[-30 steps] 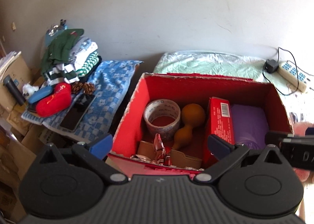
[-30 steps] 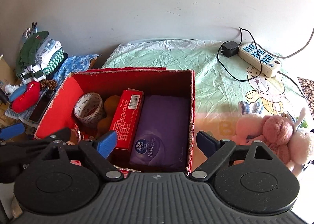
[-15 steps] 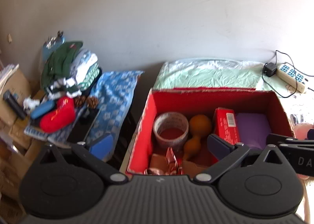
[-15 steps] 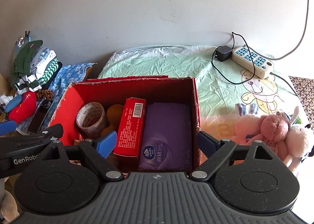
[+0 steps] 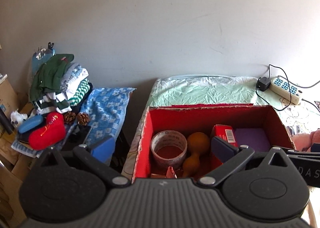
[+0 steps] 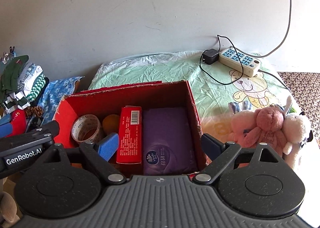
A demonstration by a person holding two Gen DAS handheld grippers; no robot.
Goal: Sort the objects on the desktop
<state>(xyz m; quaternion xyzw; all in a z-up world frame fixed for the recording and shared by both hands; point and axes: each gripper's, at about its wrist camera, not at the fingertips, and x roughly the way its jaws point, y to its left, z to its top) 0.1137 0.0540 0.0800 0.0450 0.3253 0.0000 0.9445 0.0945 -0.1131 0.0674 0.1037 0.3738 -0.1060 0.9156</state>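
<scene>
A red cardboard box stands on the bed's green sheet. Inside it lie a tape roll, an orange gourd-shaped toy, a red carton and a purple tissue pack. My left gripper hangs open near the box's left front, holding nothing. Over the box's right front, my right gripper is open and empty too. Pink and white plush rabbits lie right of the box.
A power strip with a black charger and cable sits at the back right of the bed. To the left, a blue flowered cloth carries folded clothes, pine cones, a red pouch and a blue case.
Both grippers have pulled back and up from the box, so it sits lower and smaller in both views. Both stay open, and the box contents have not moved.
</scene>
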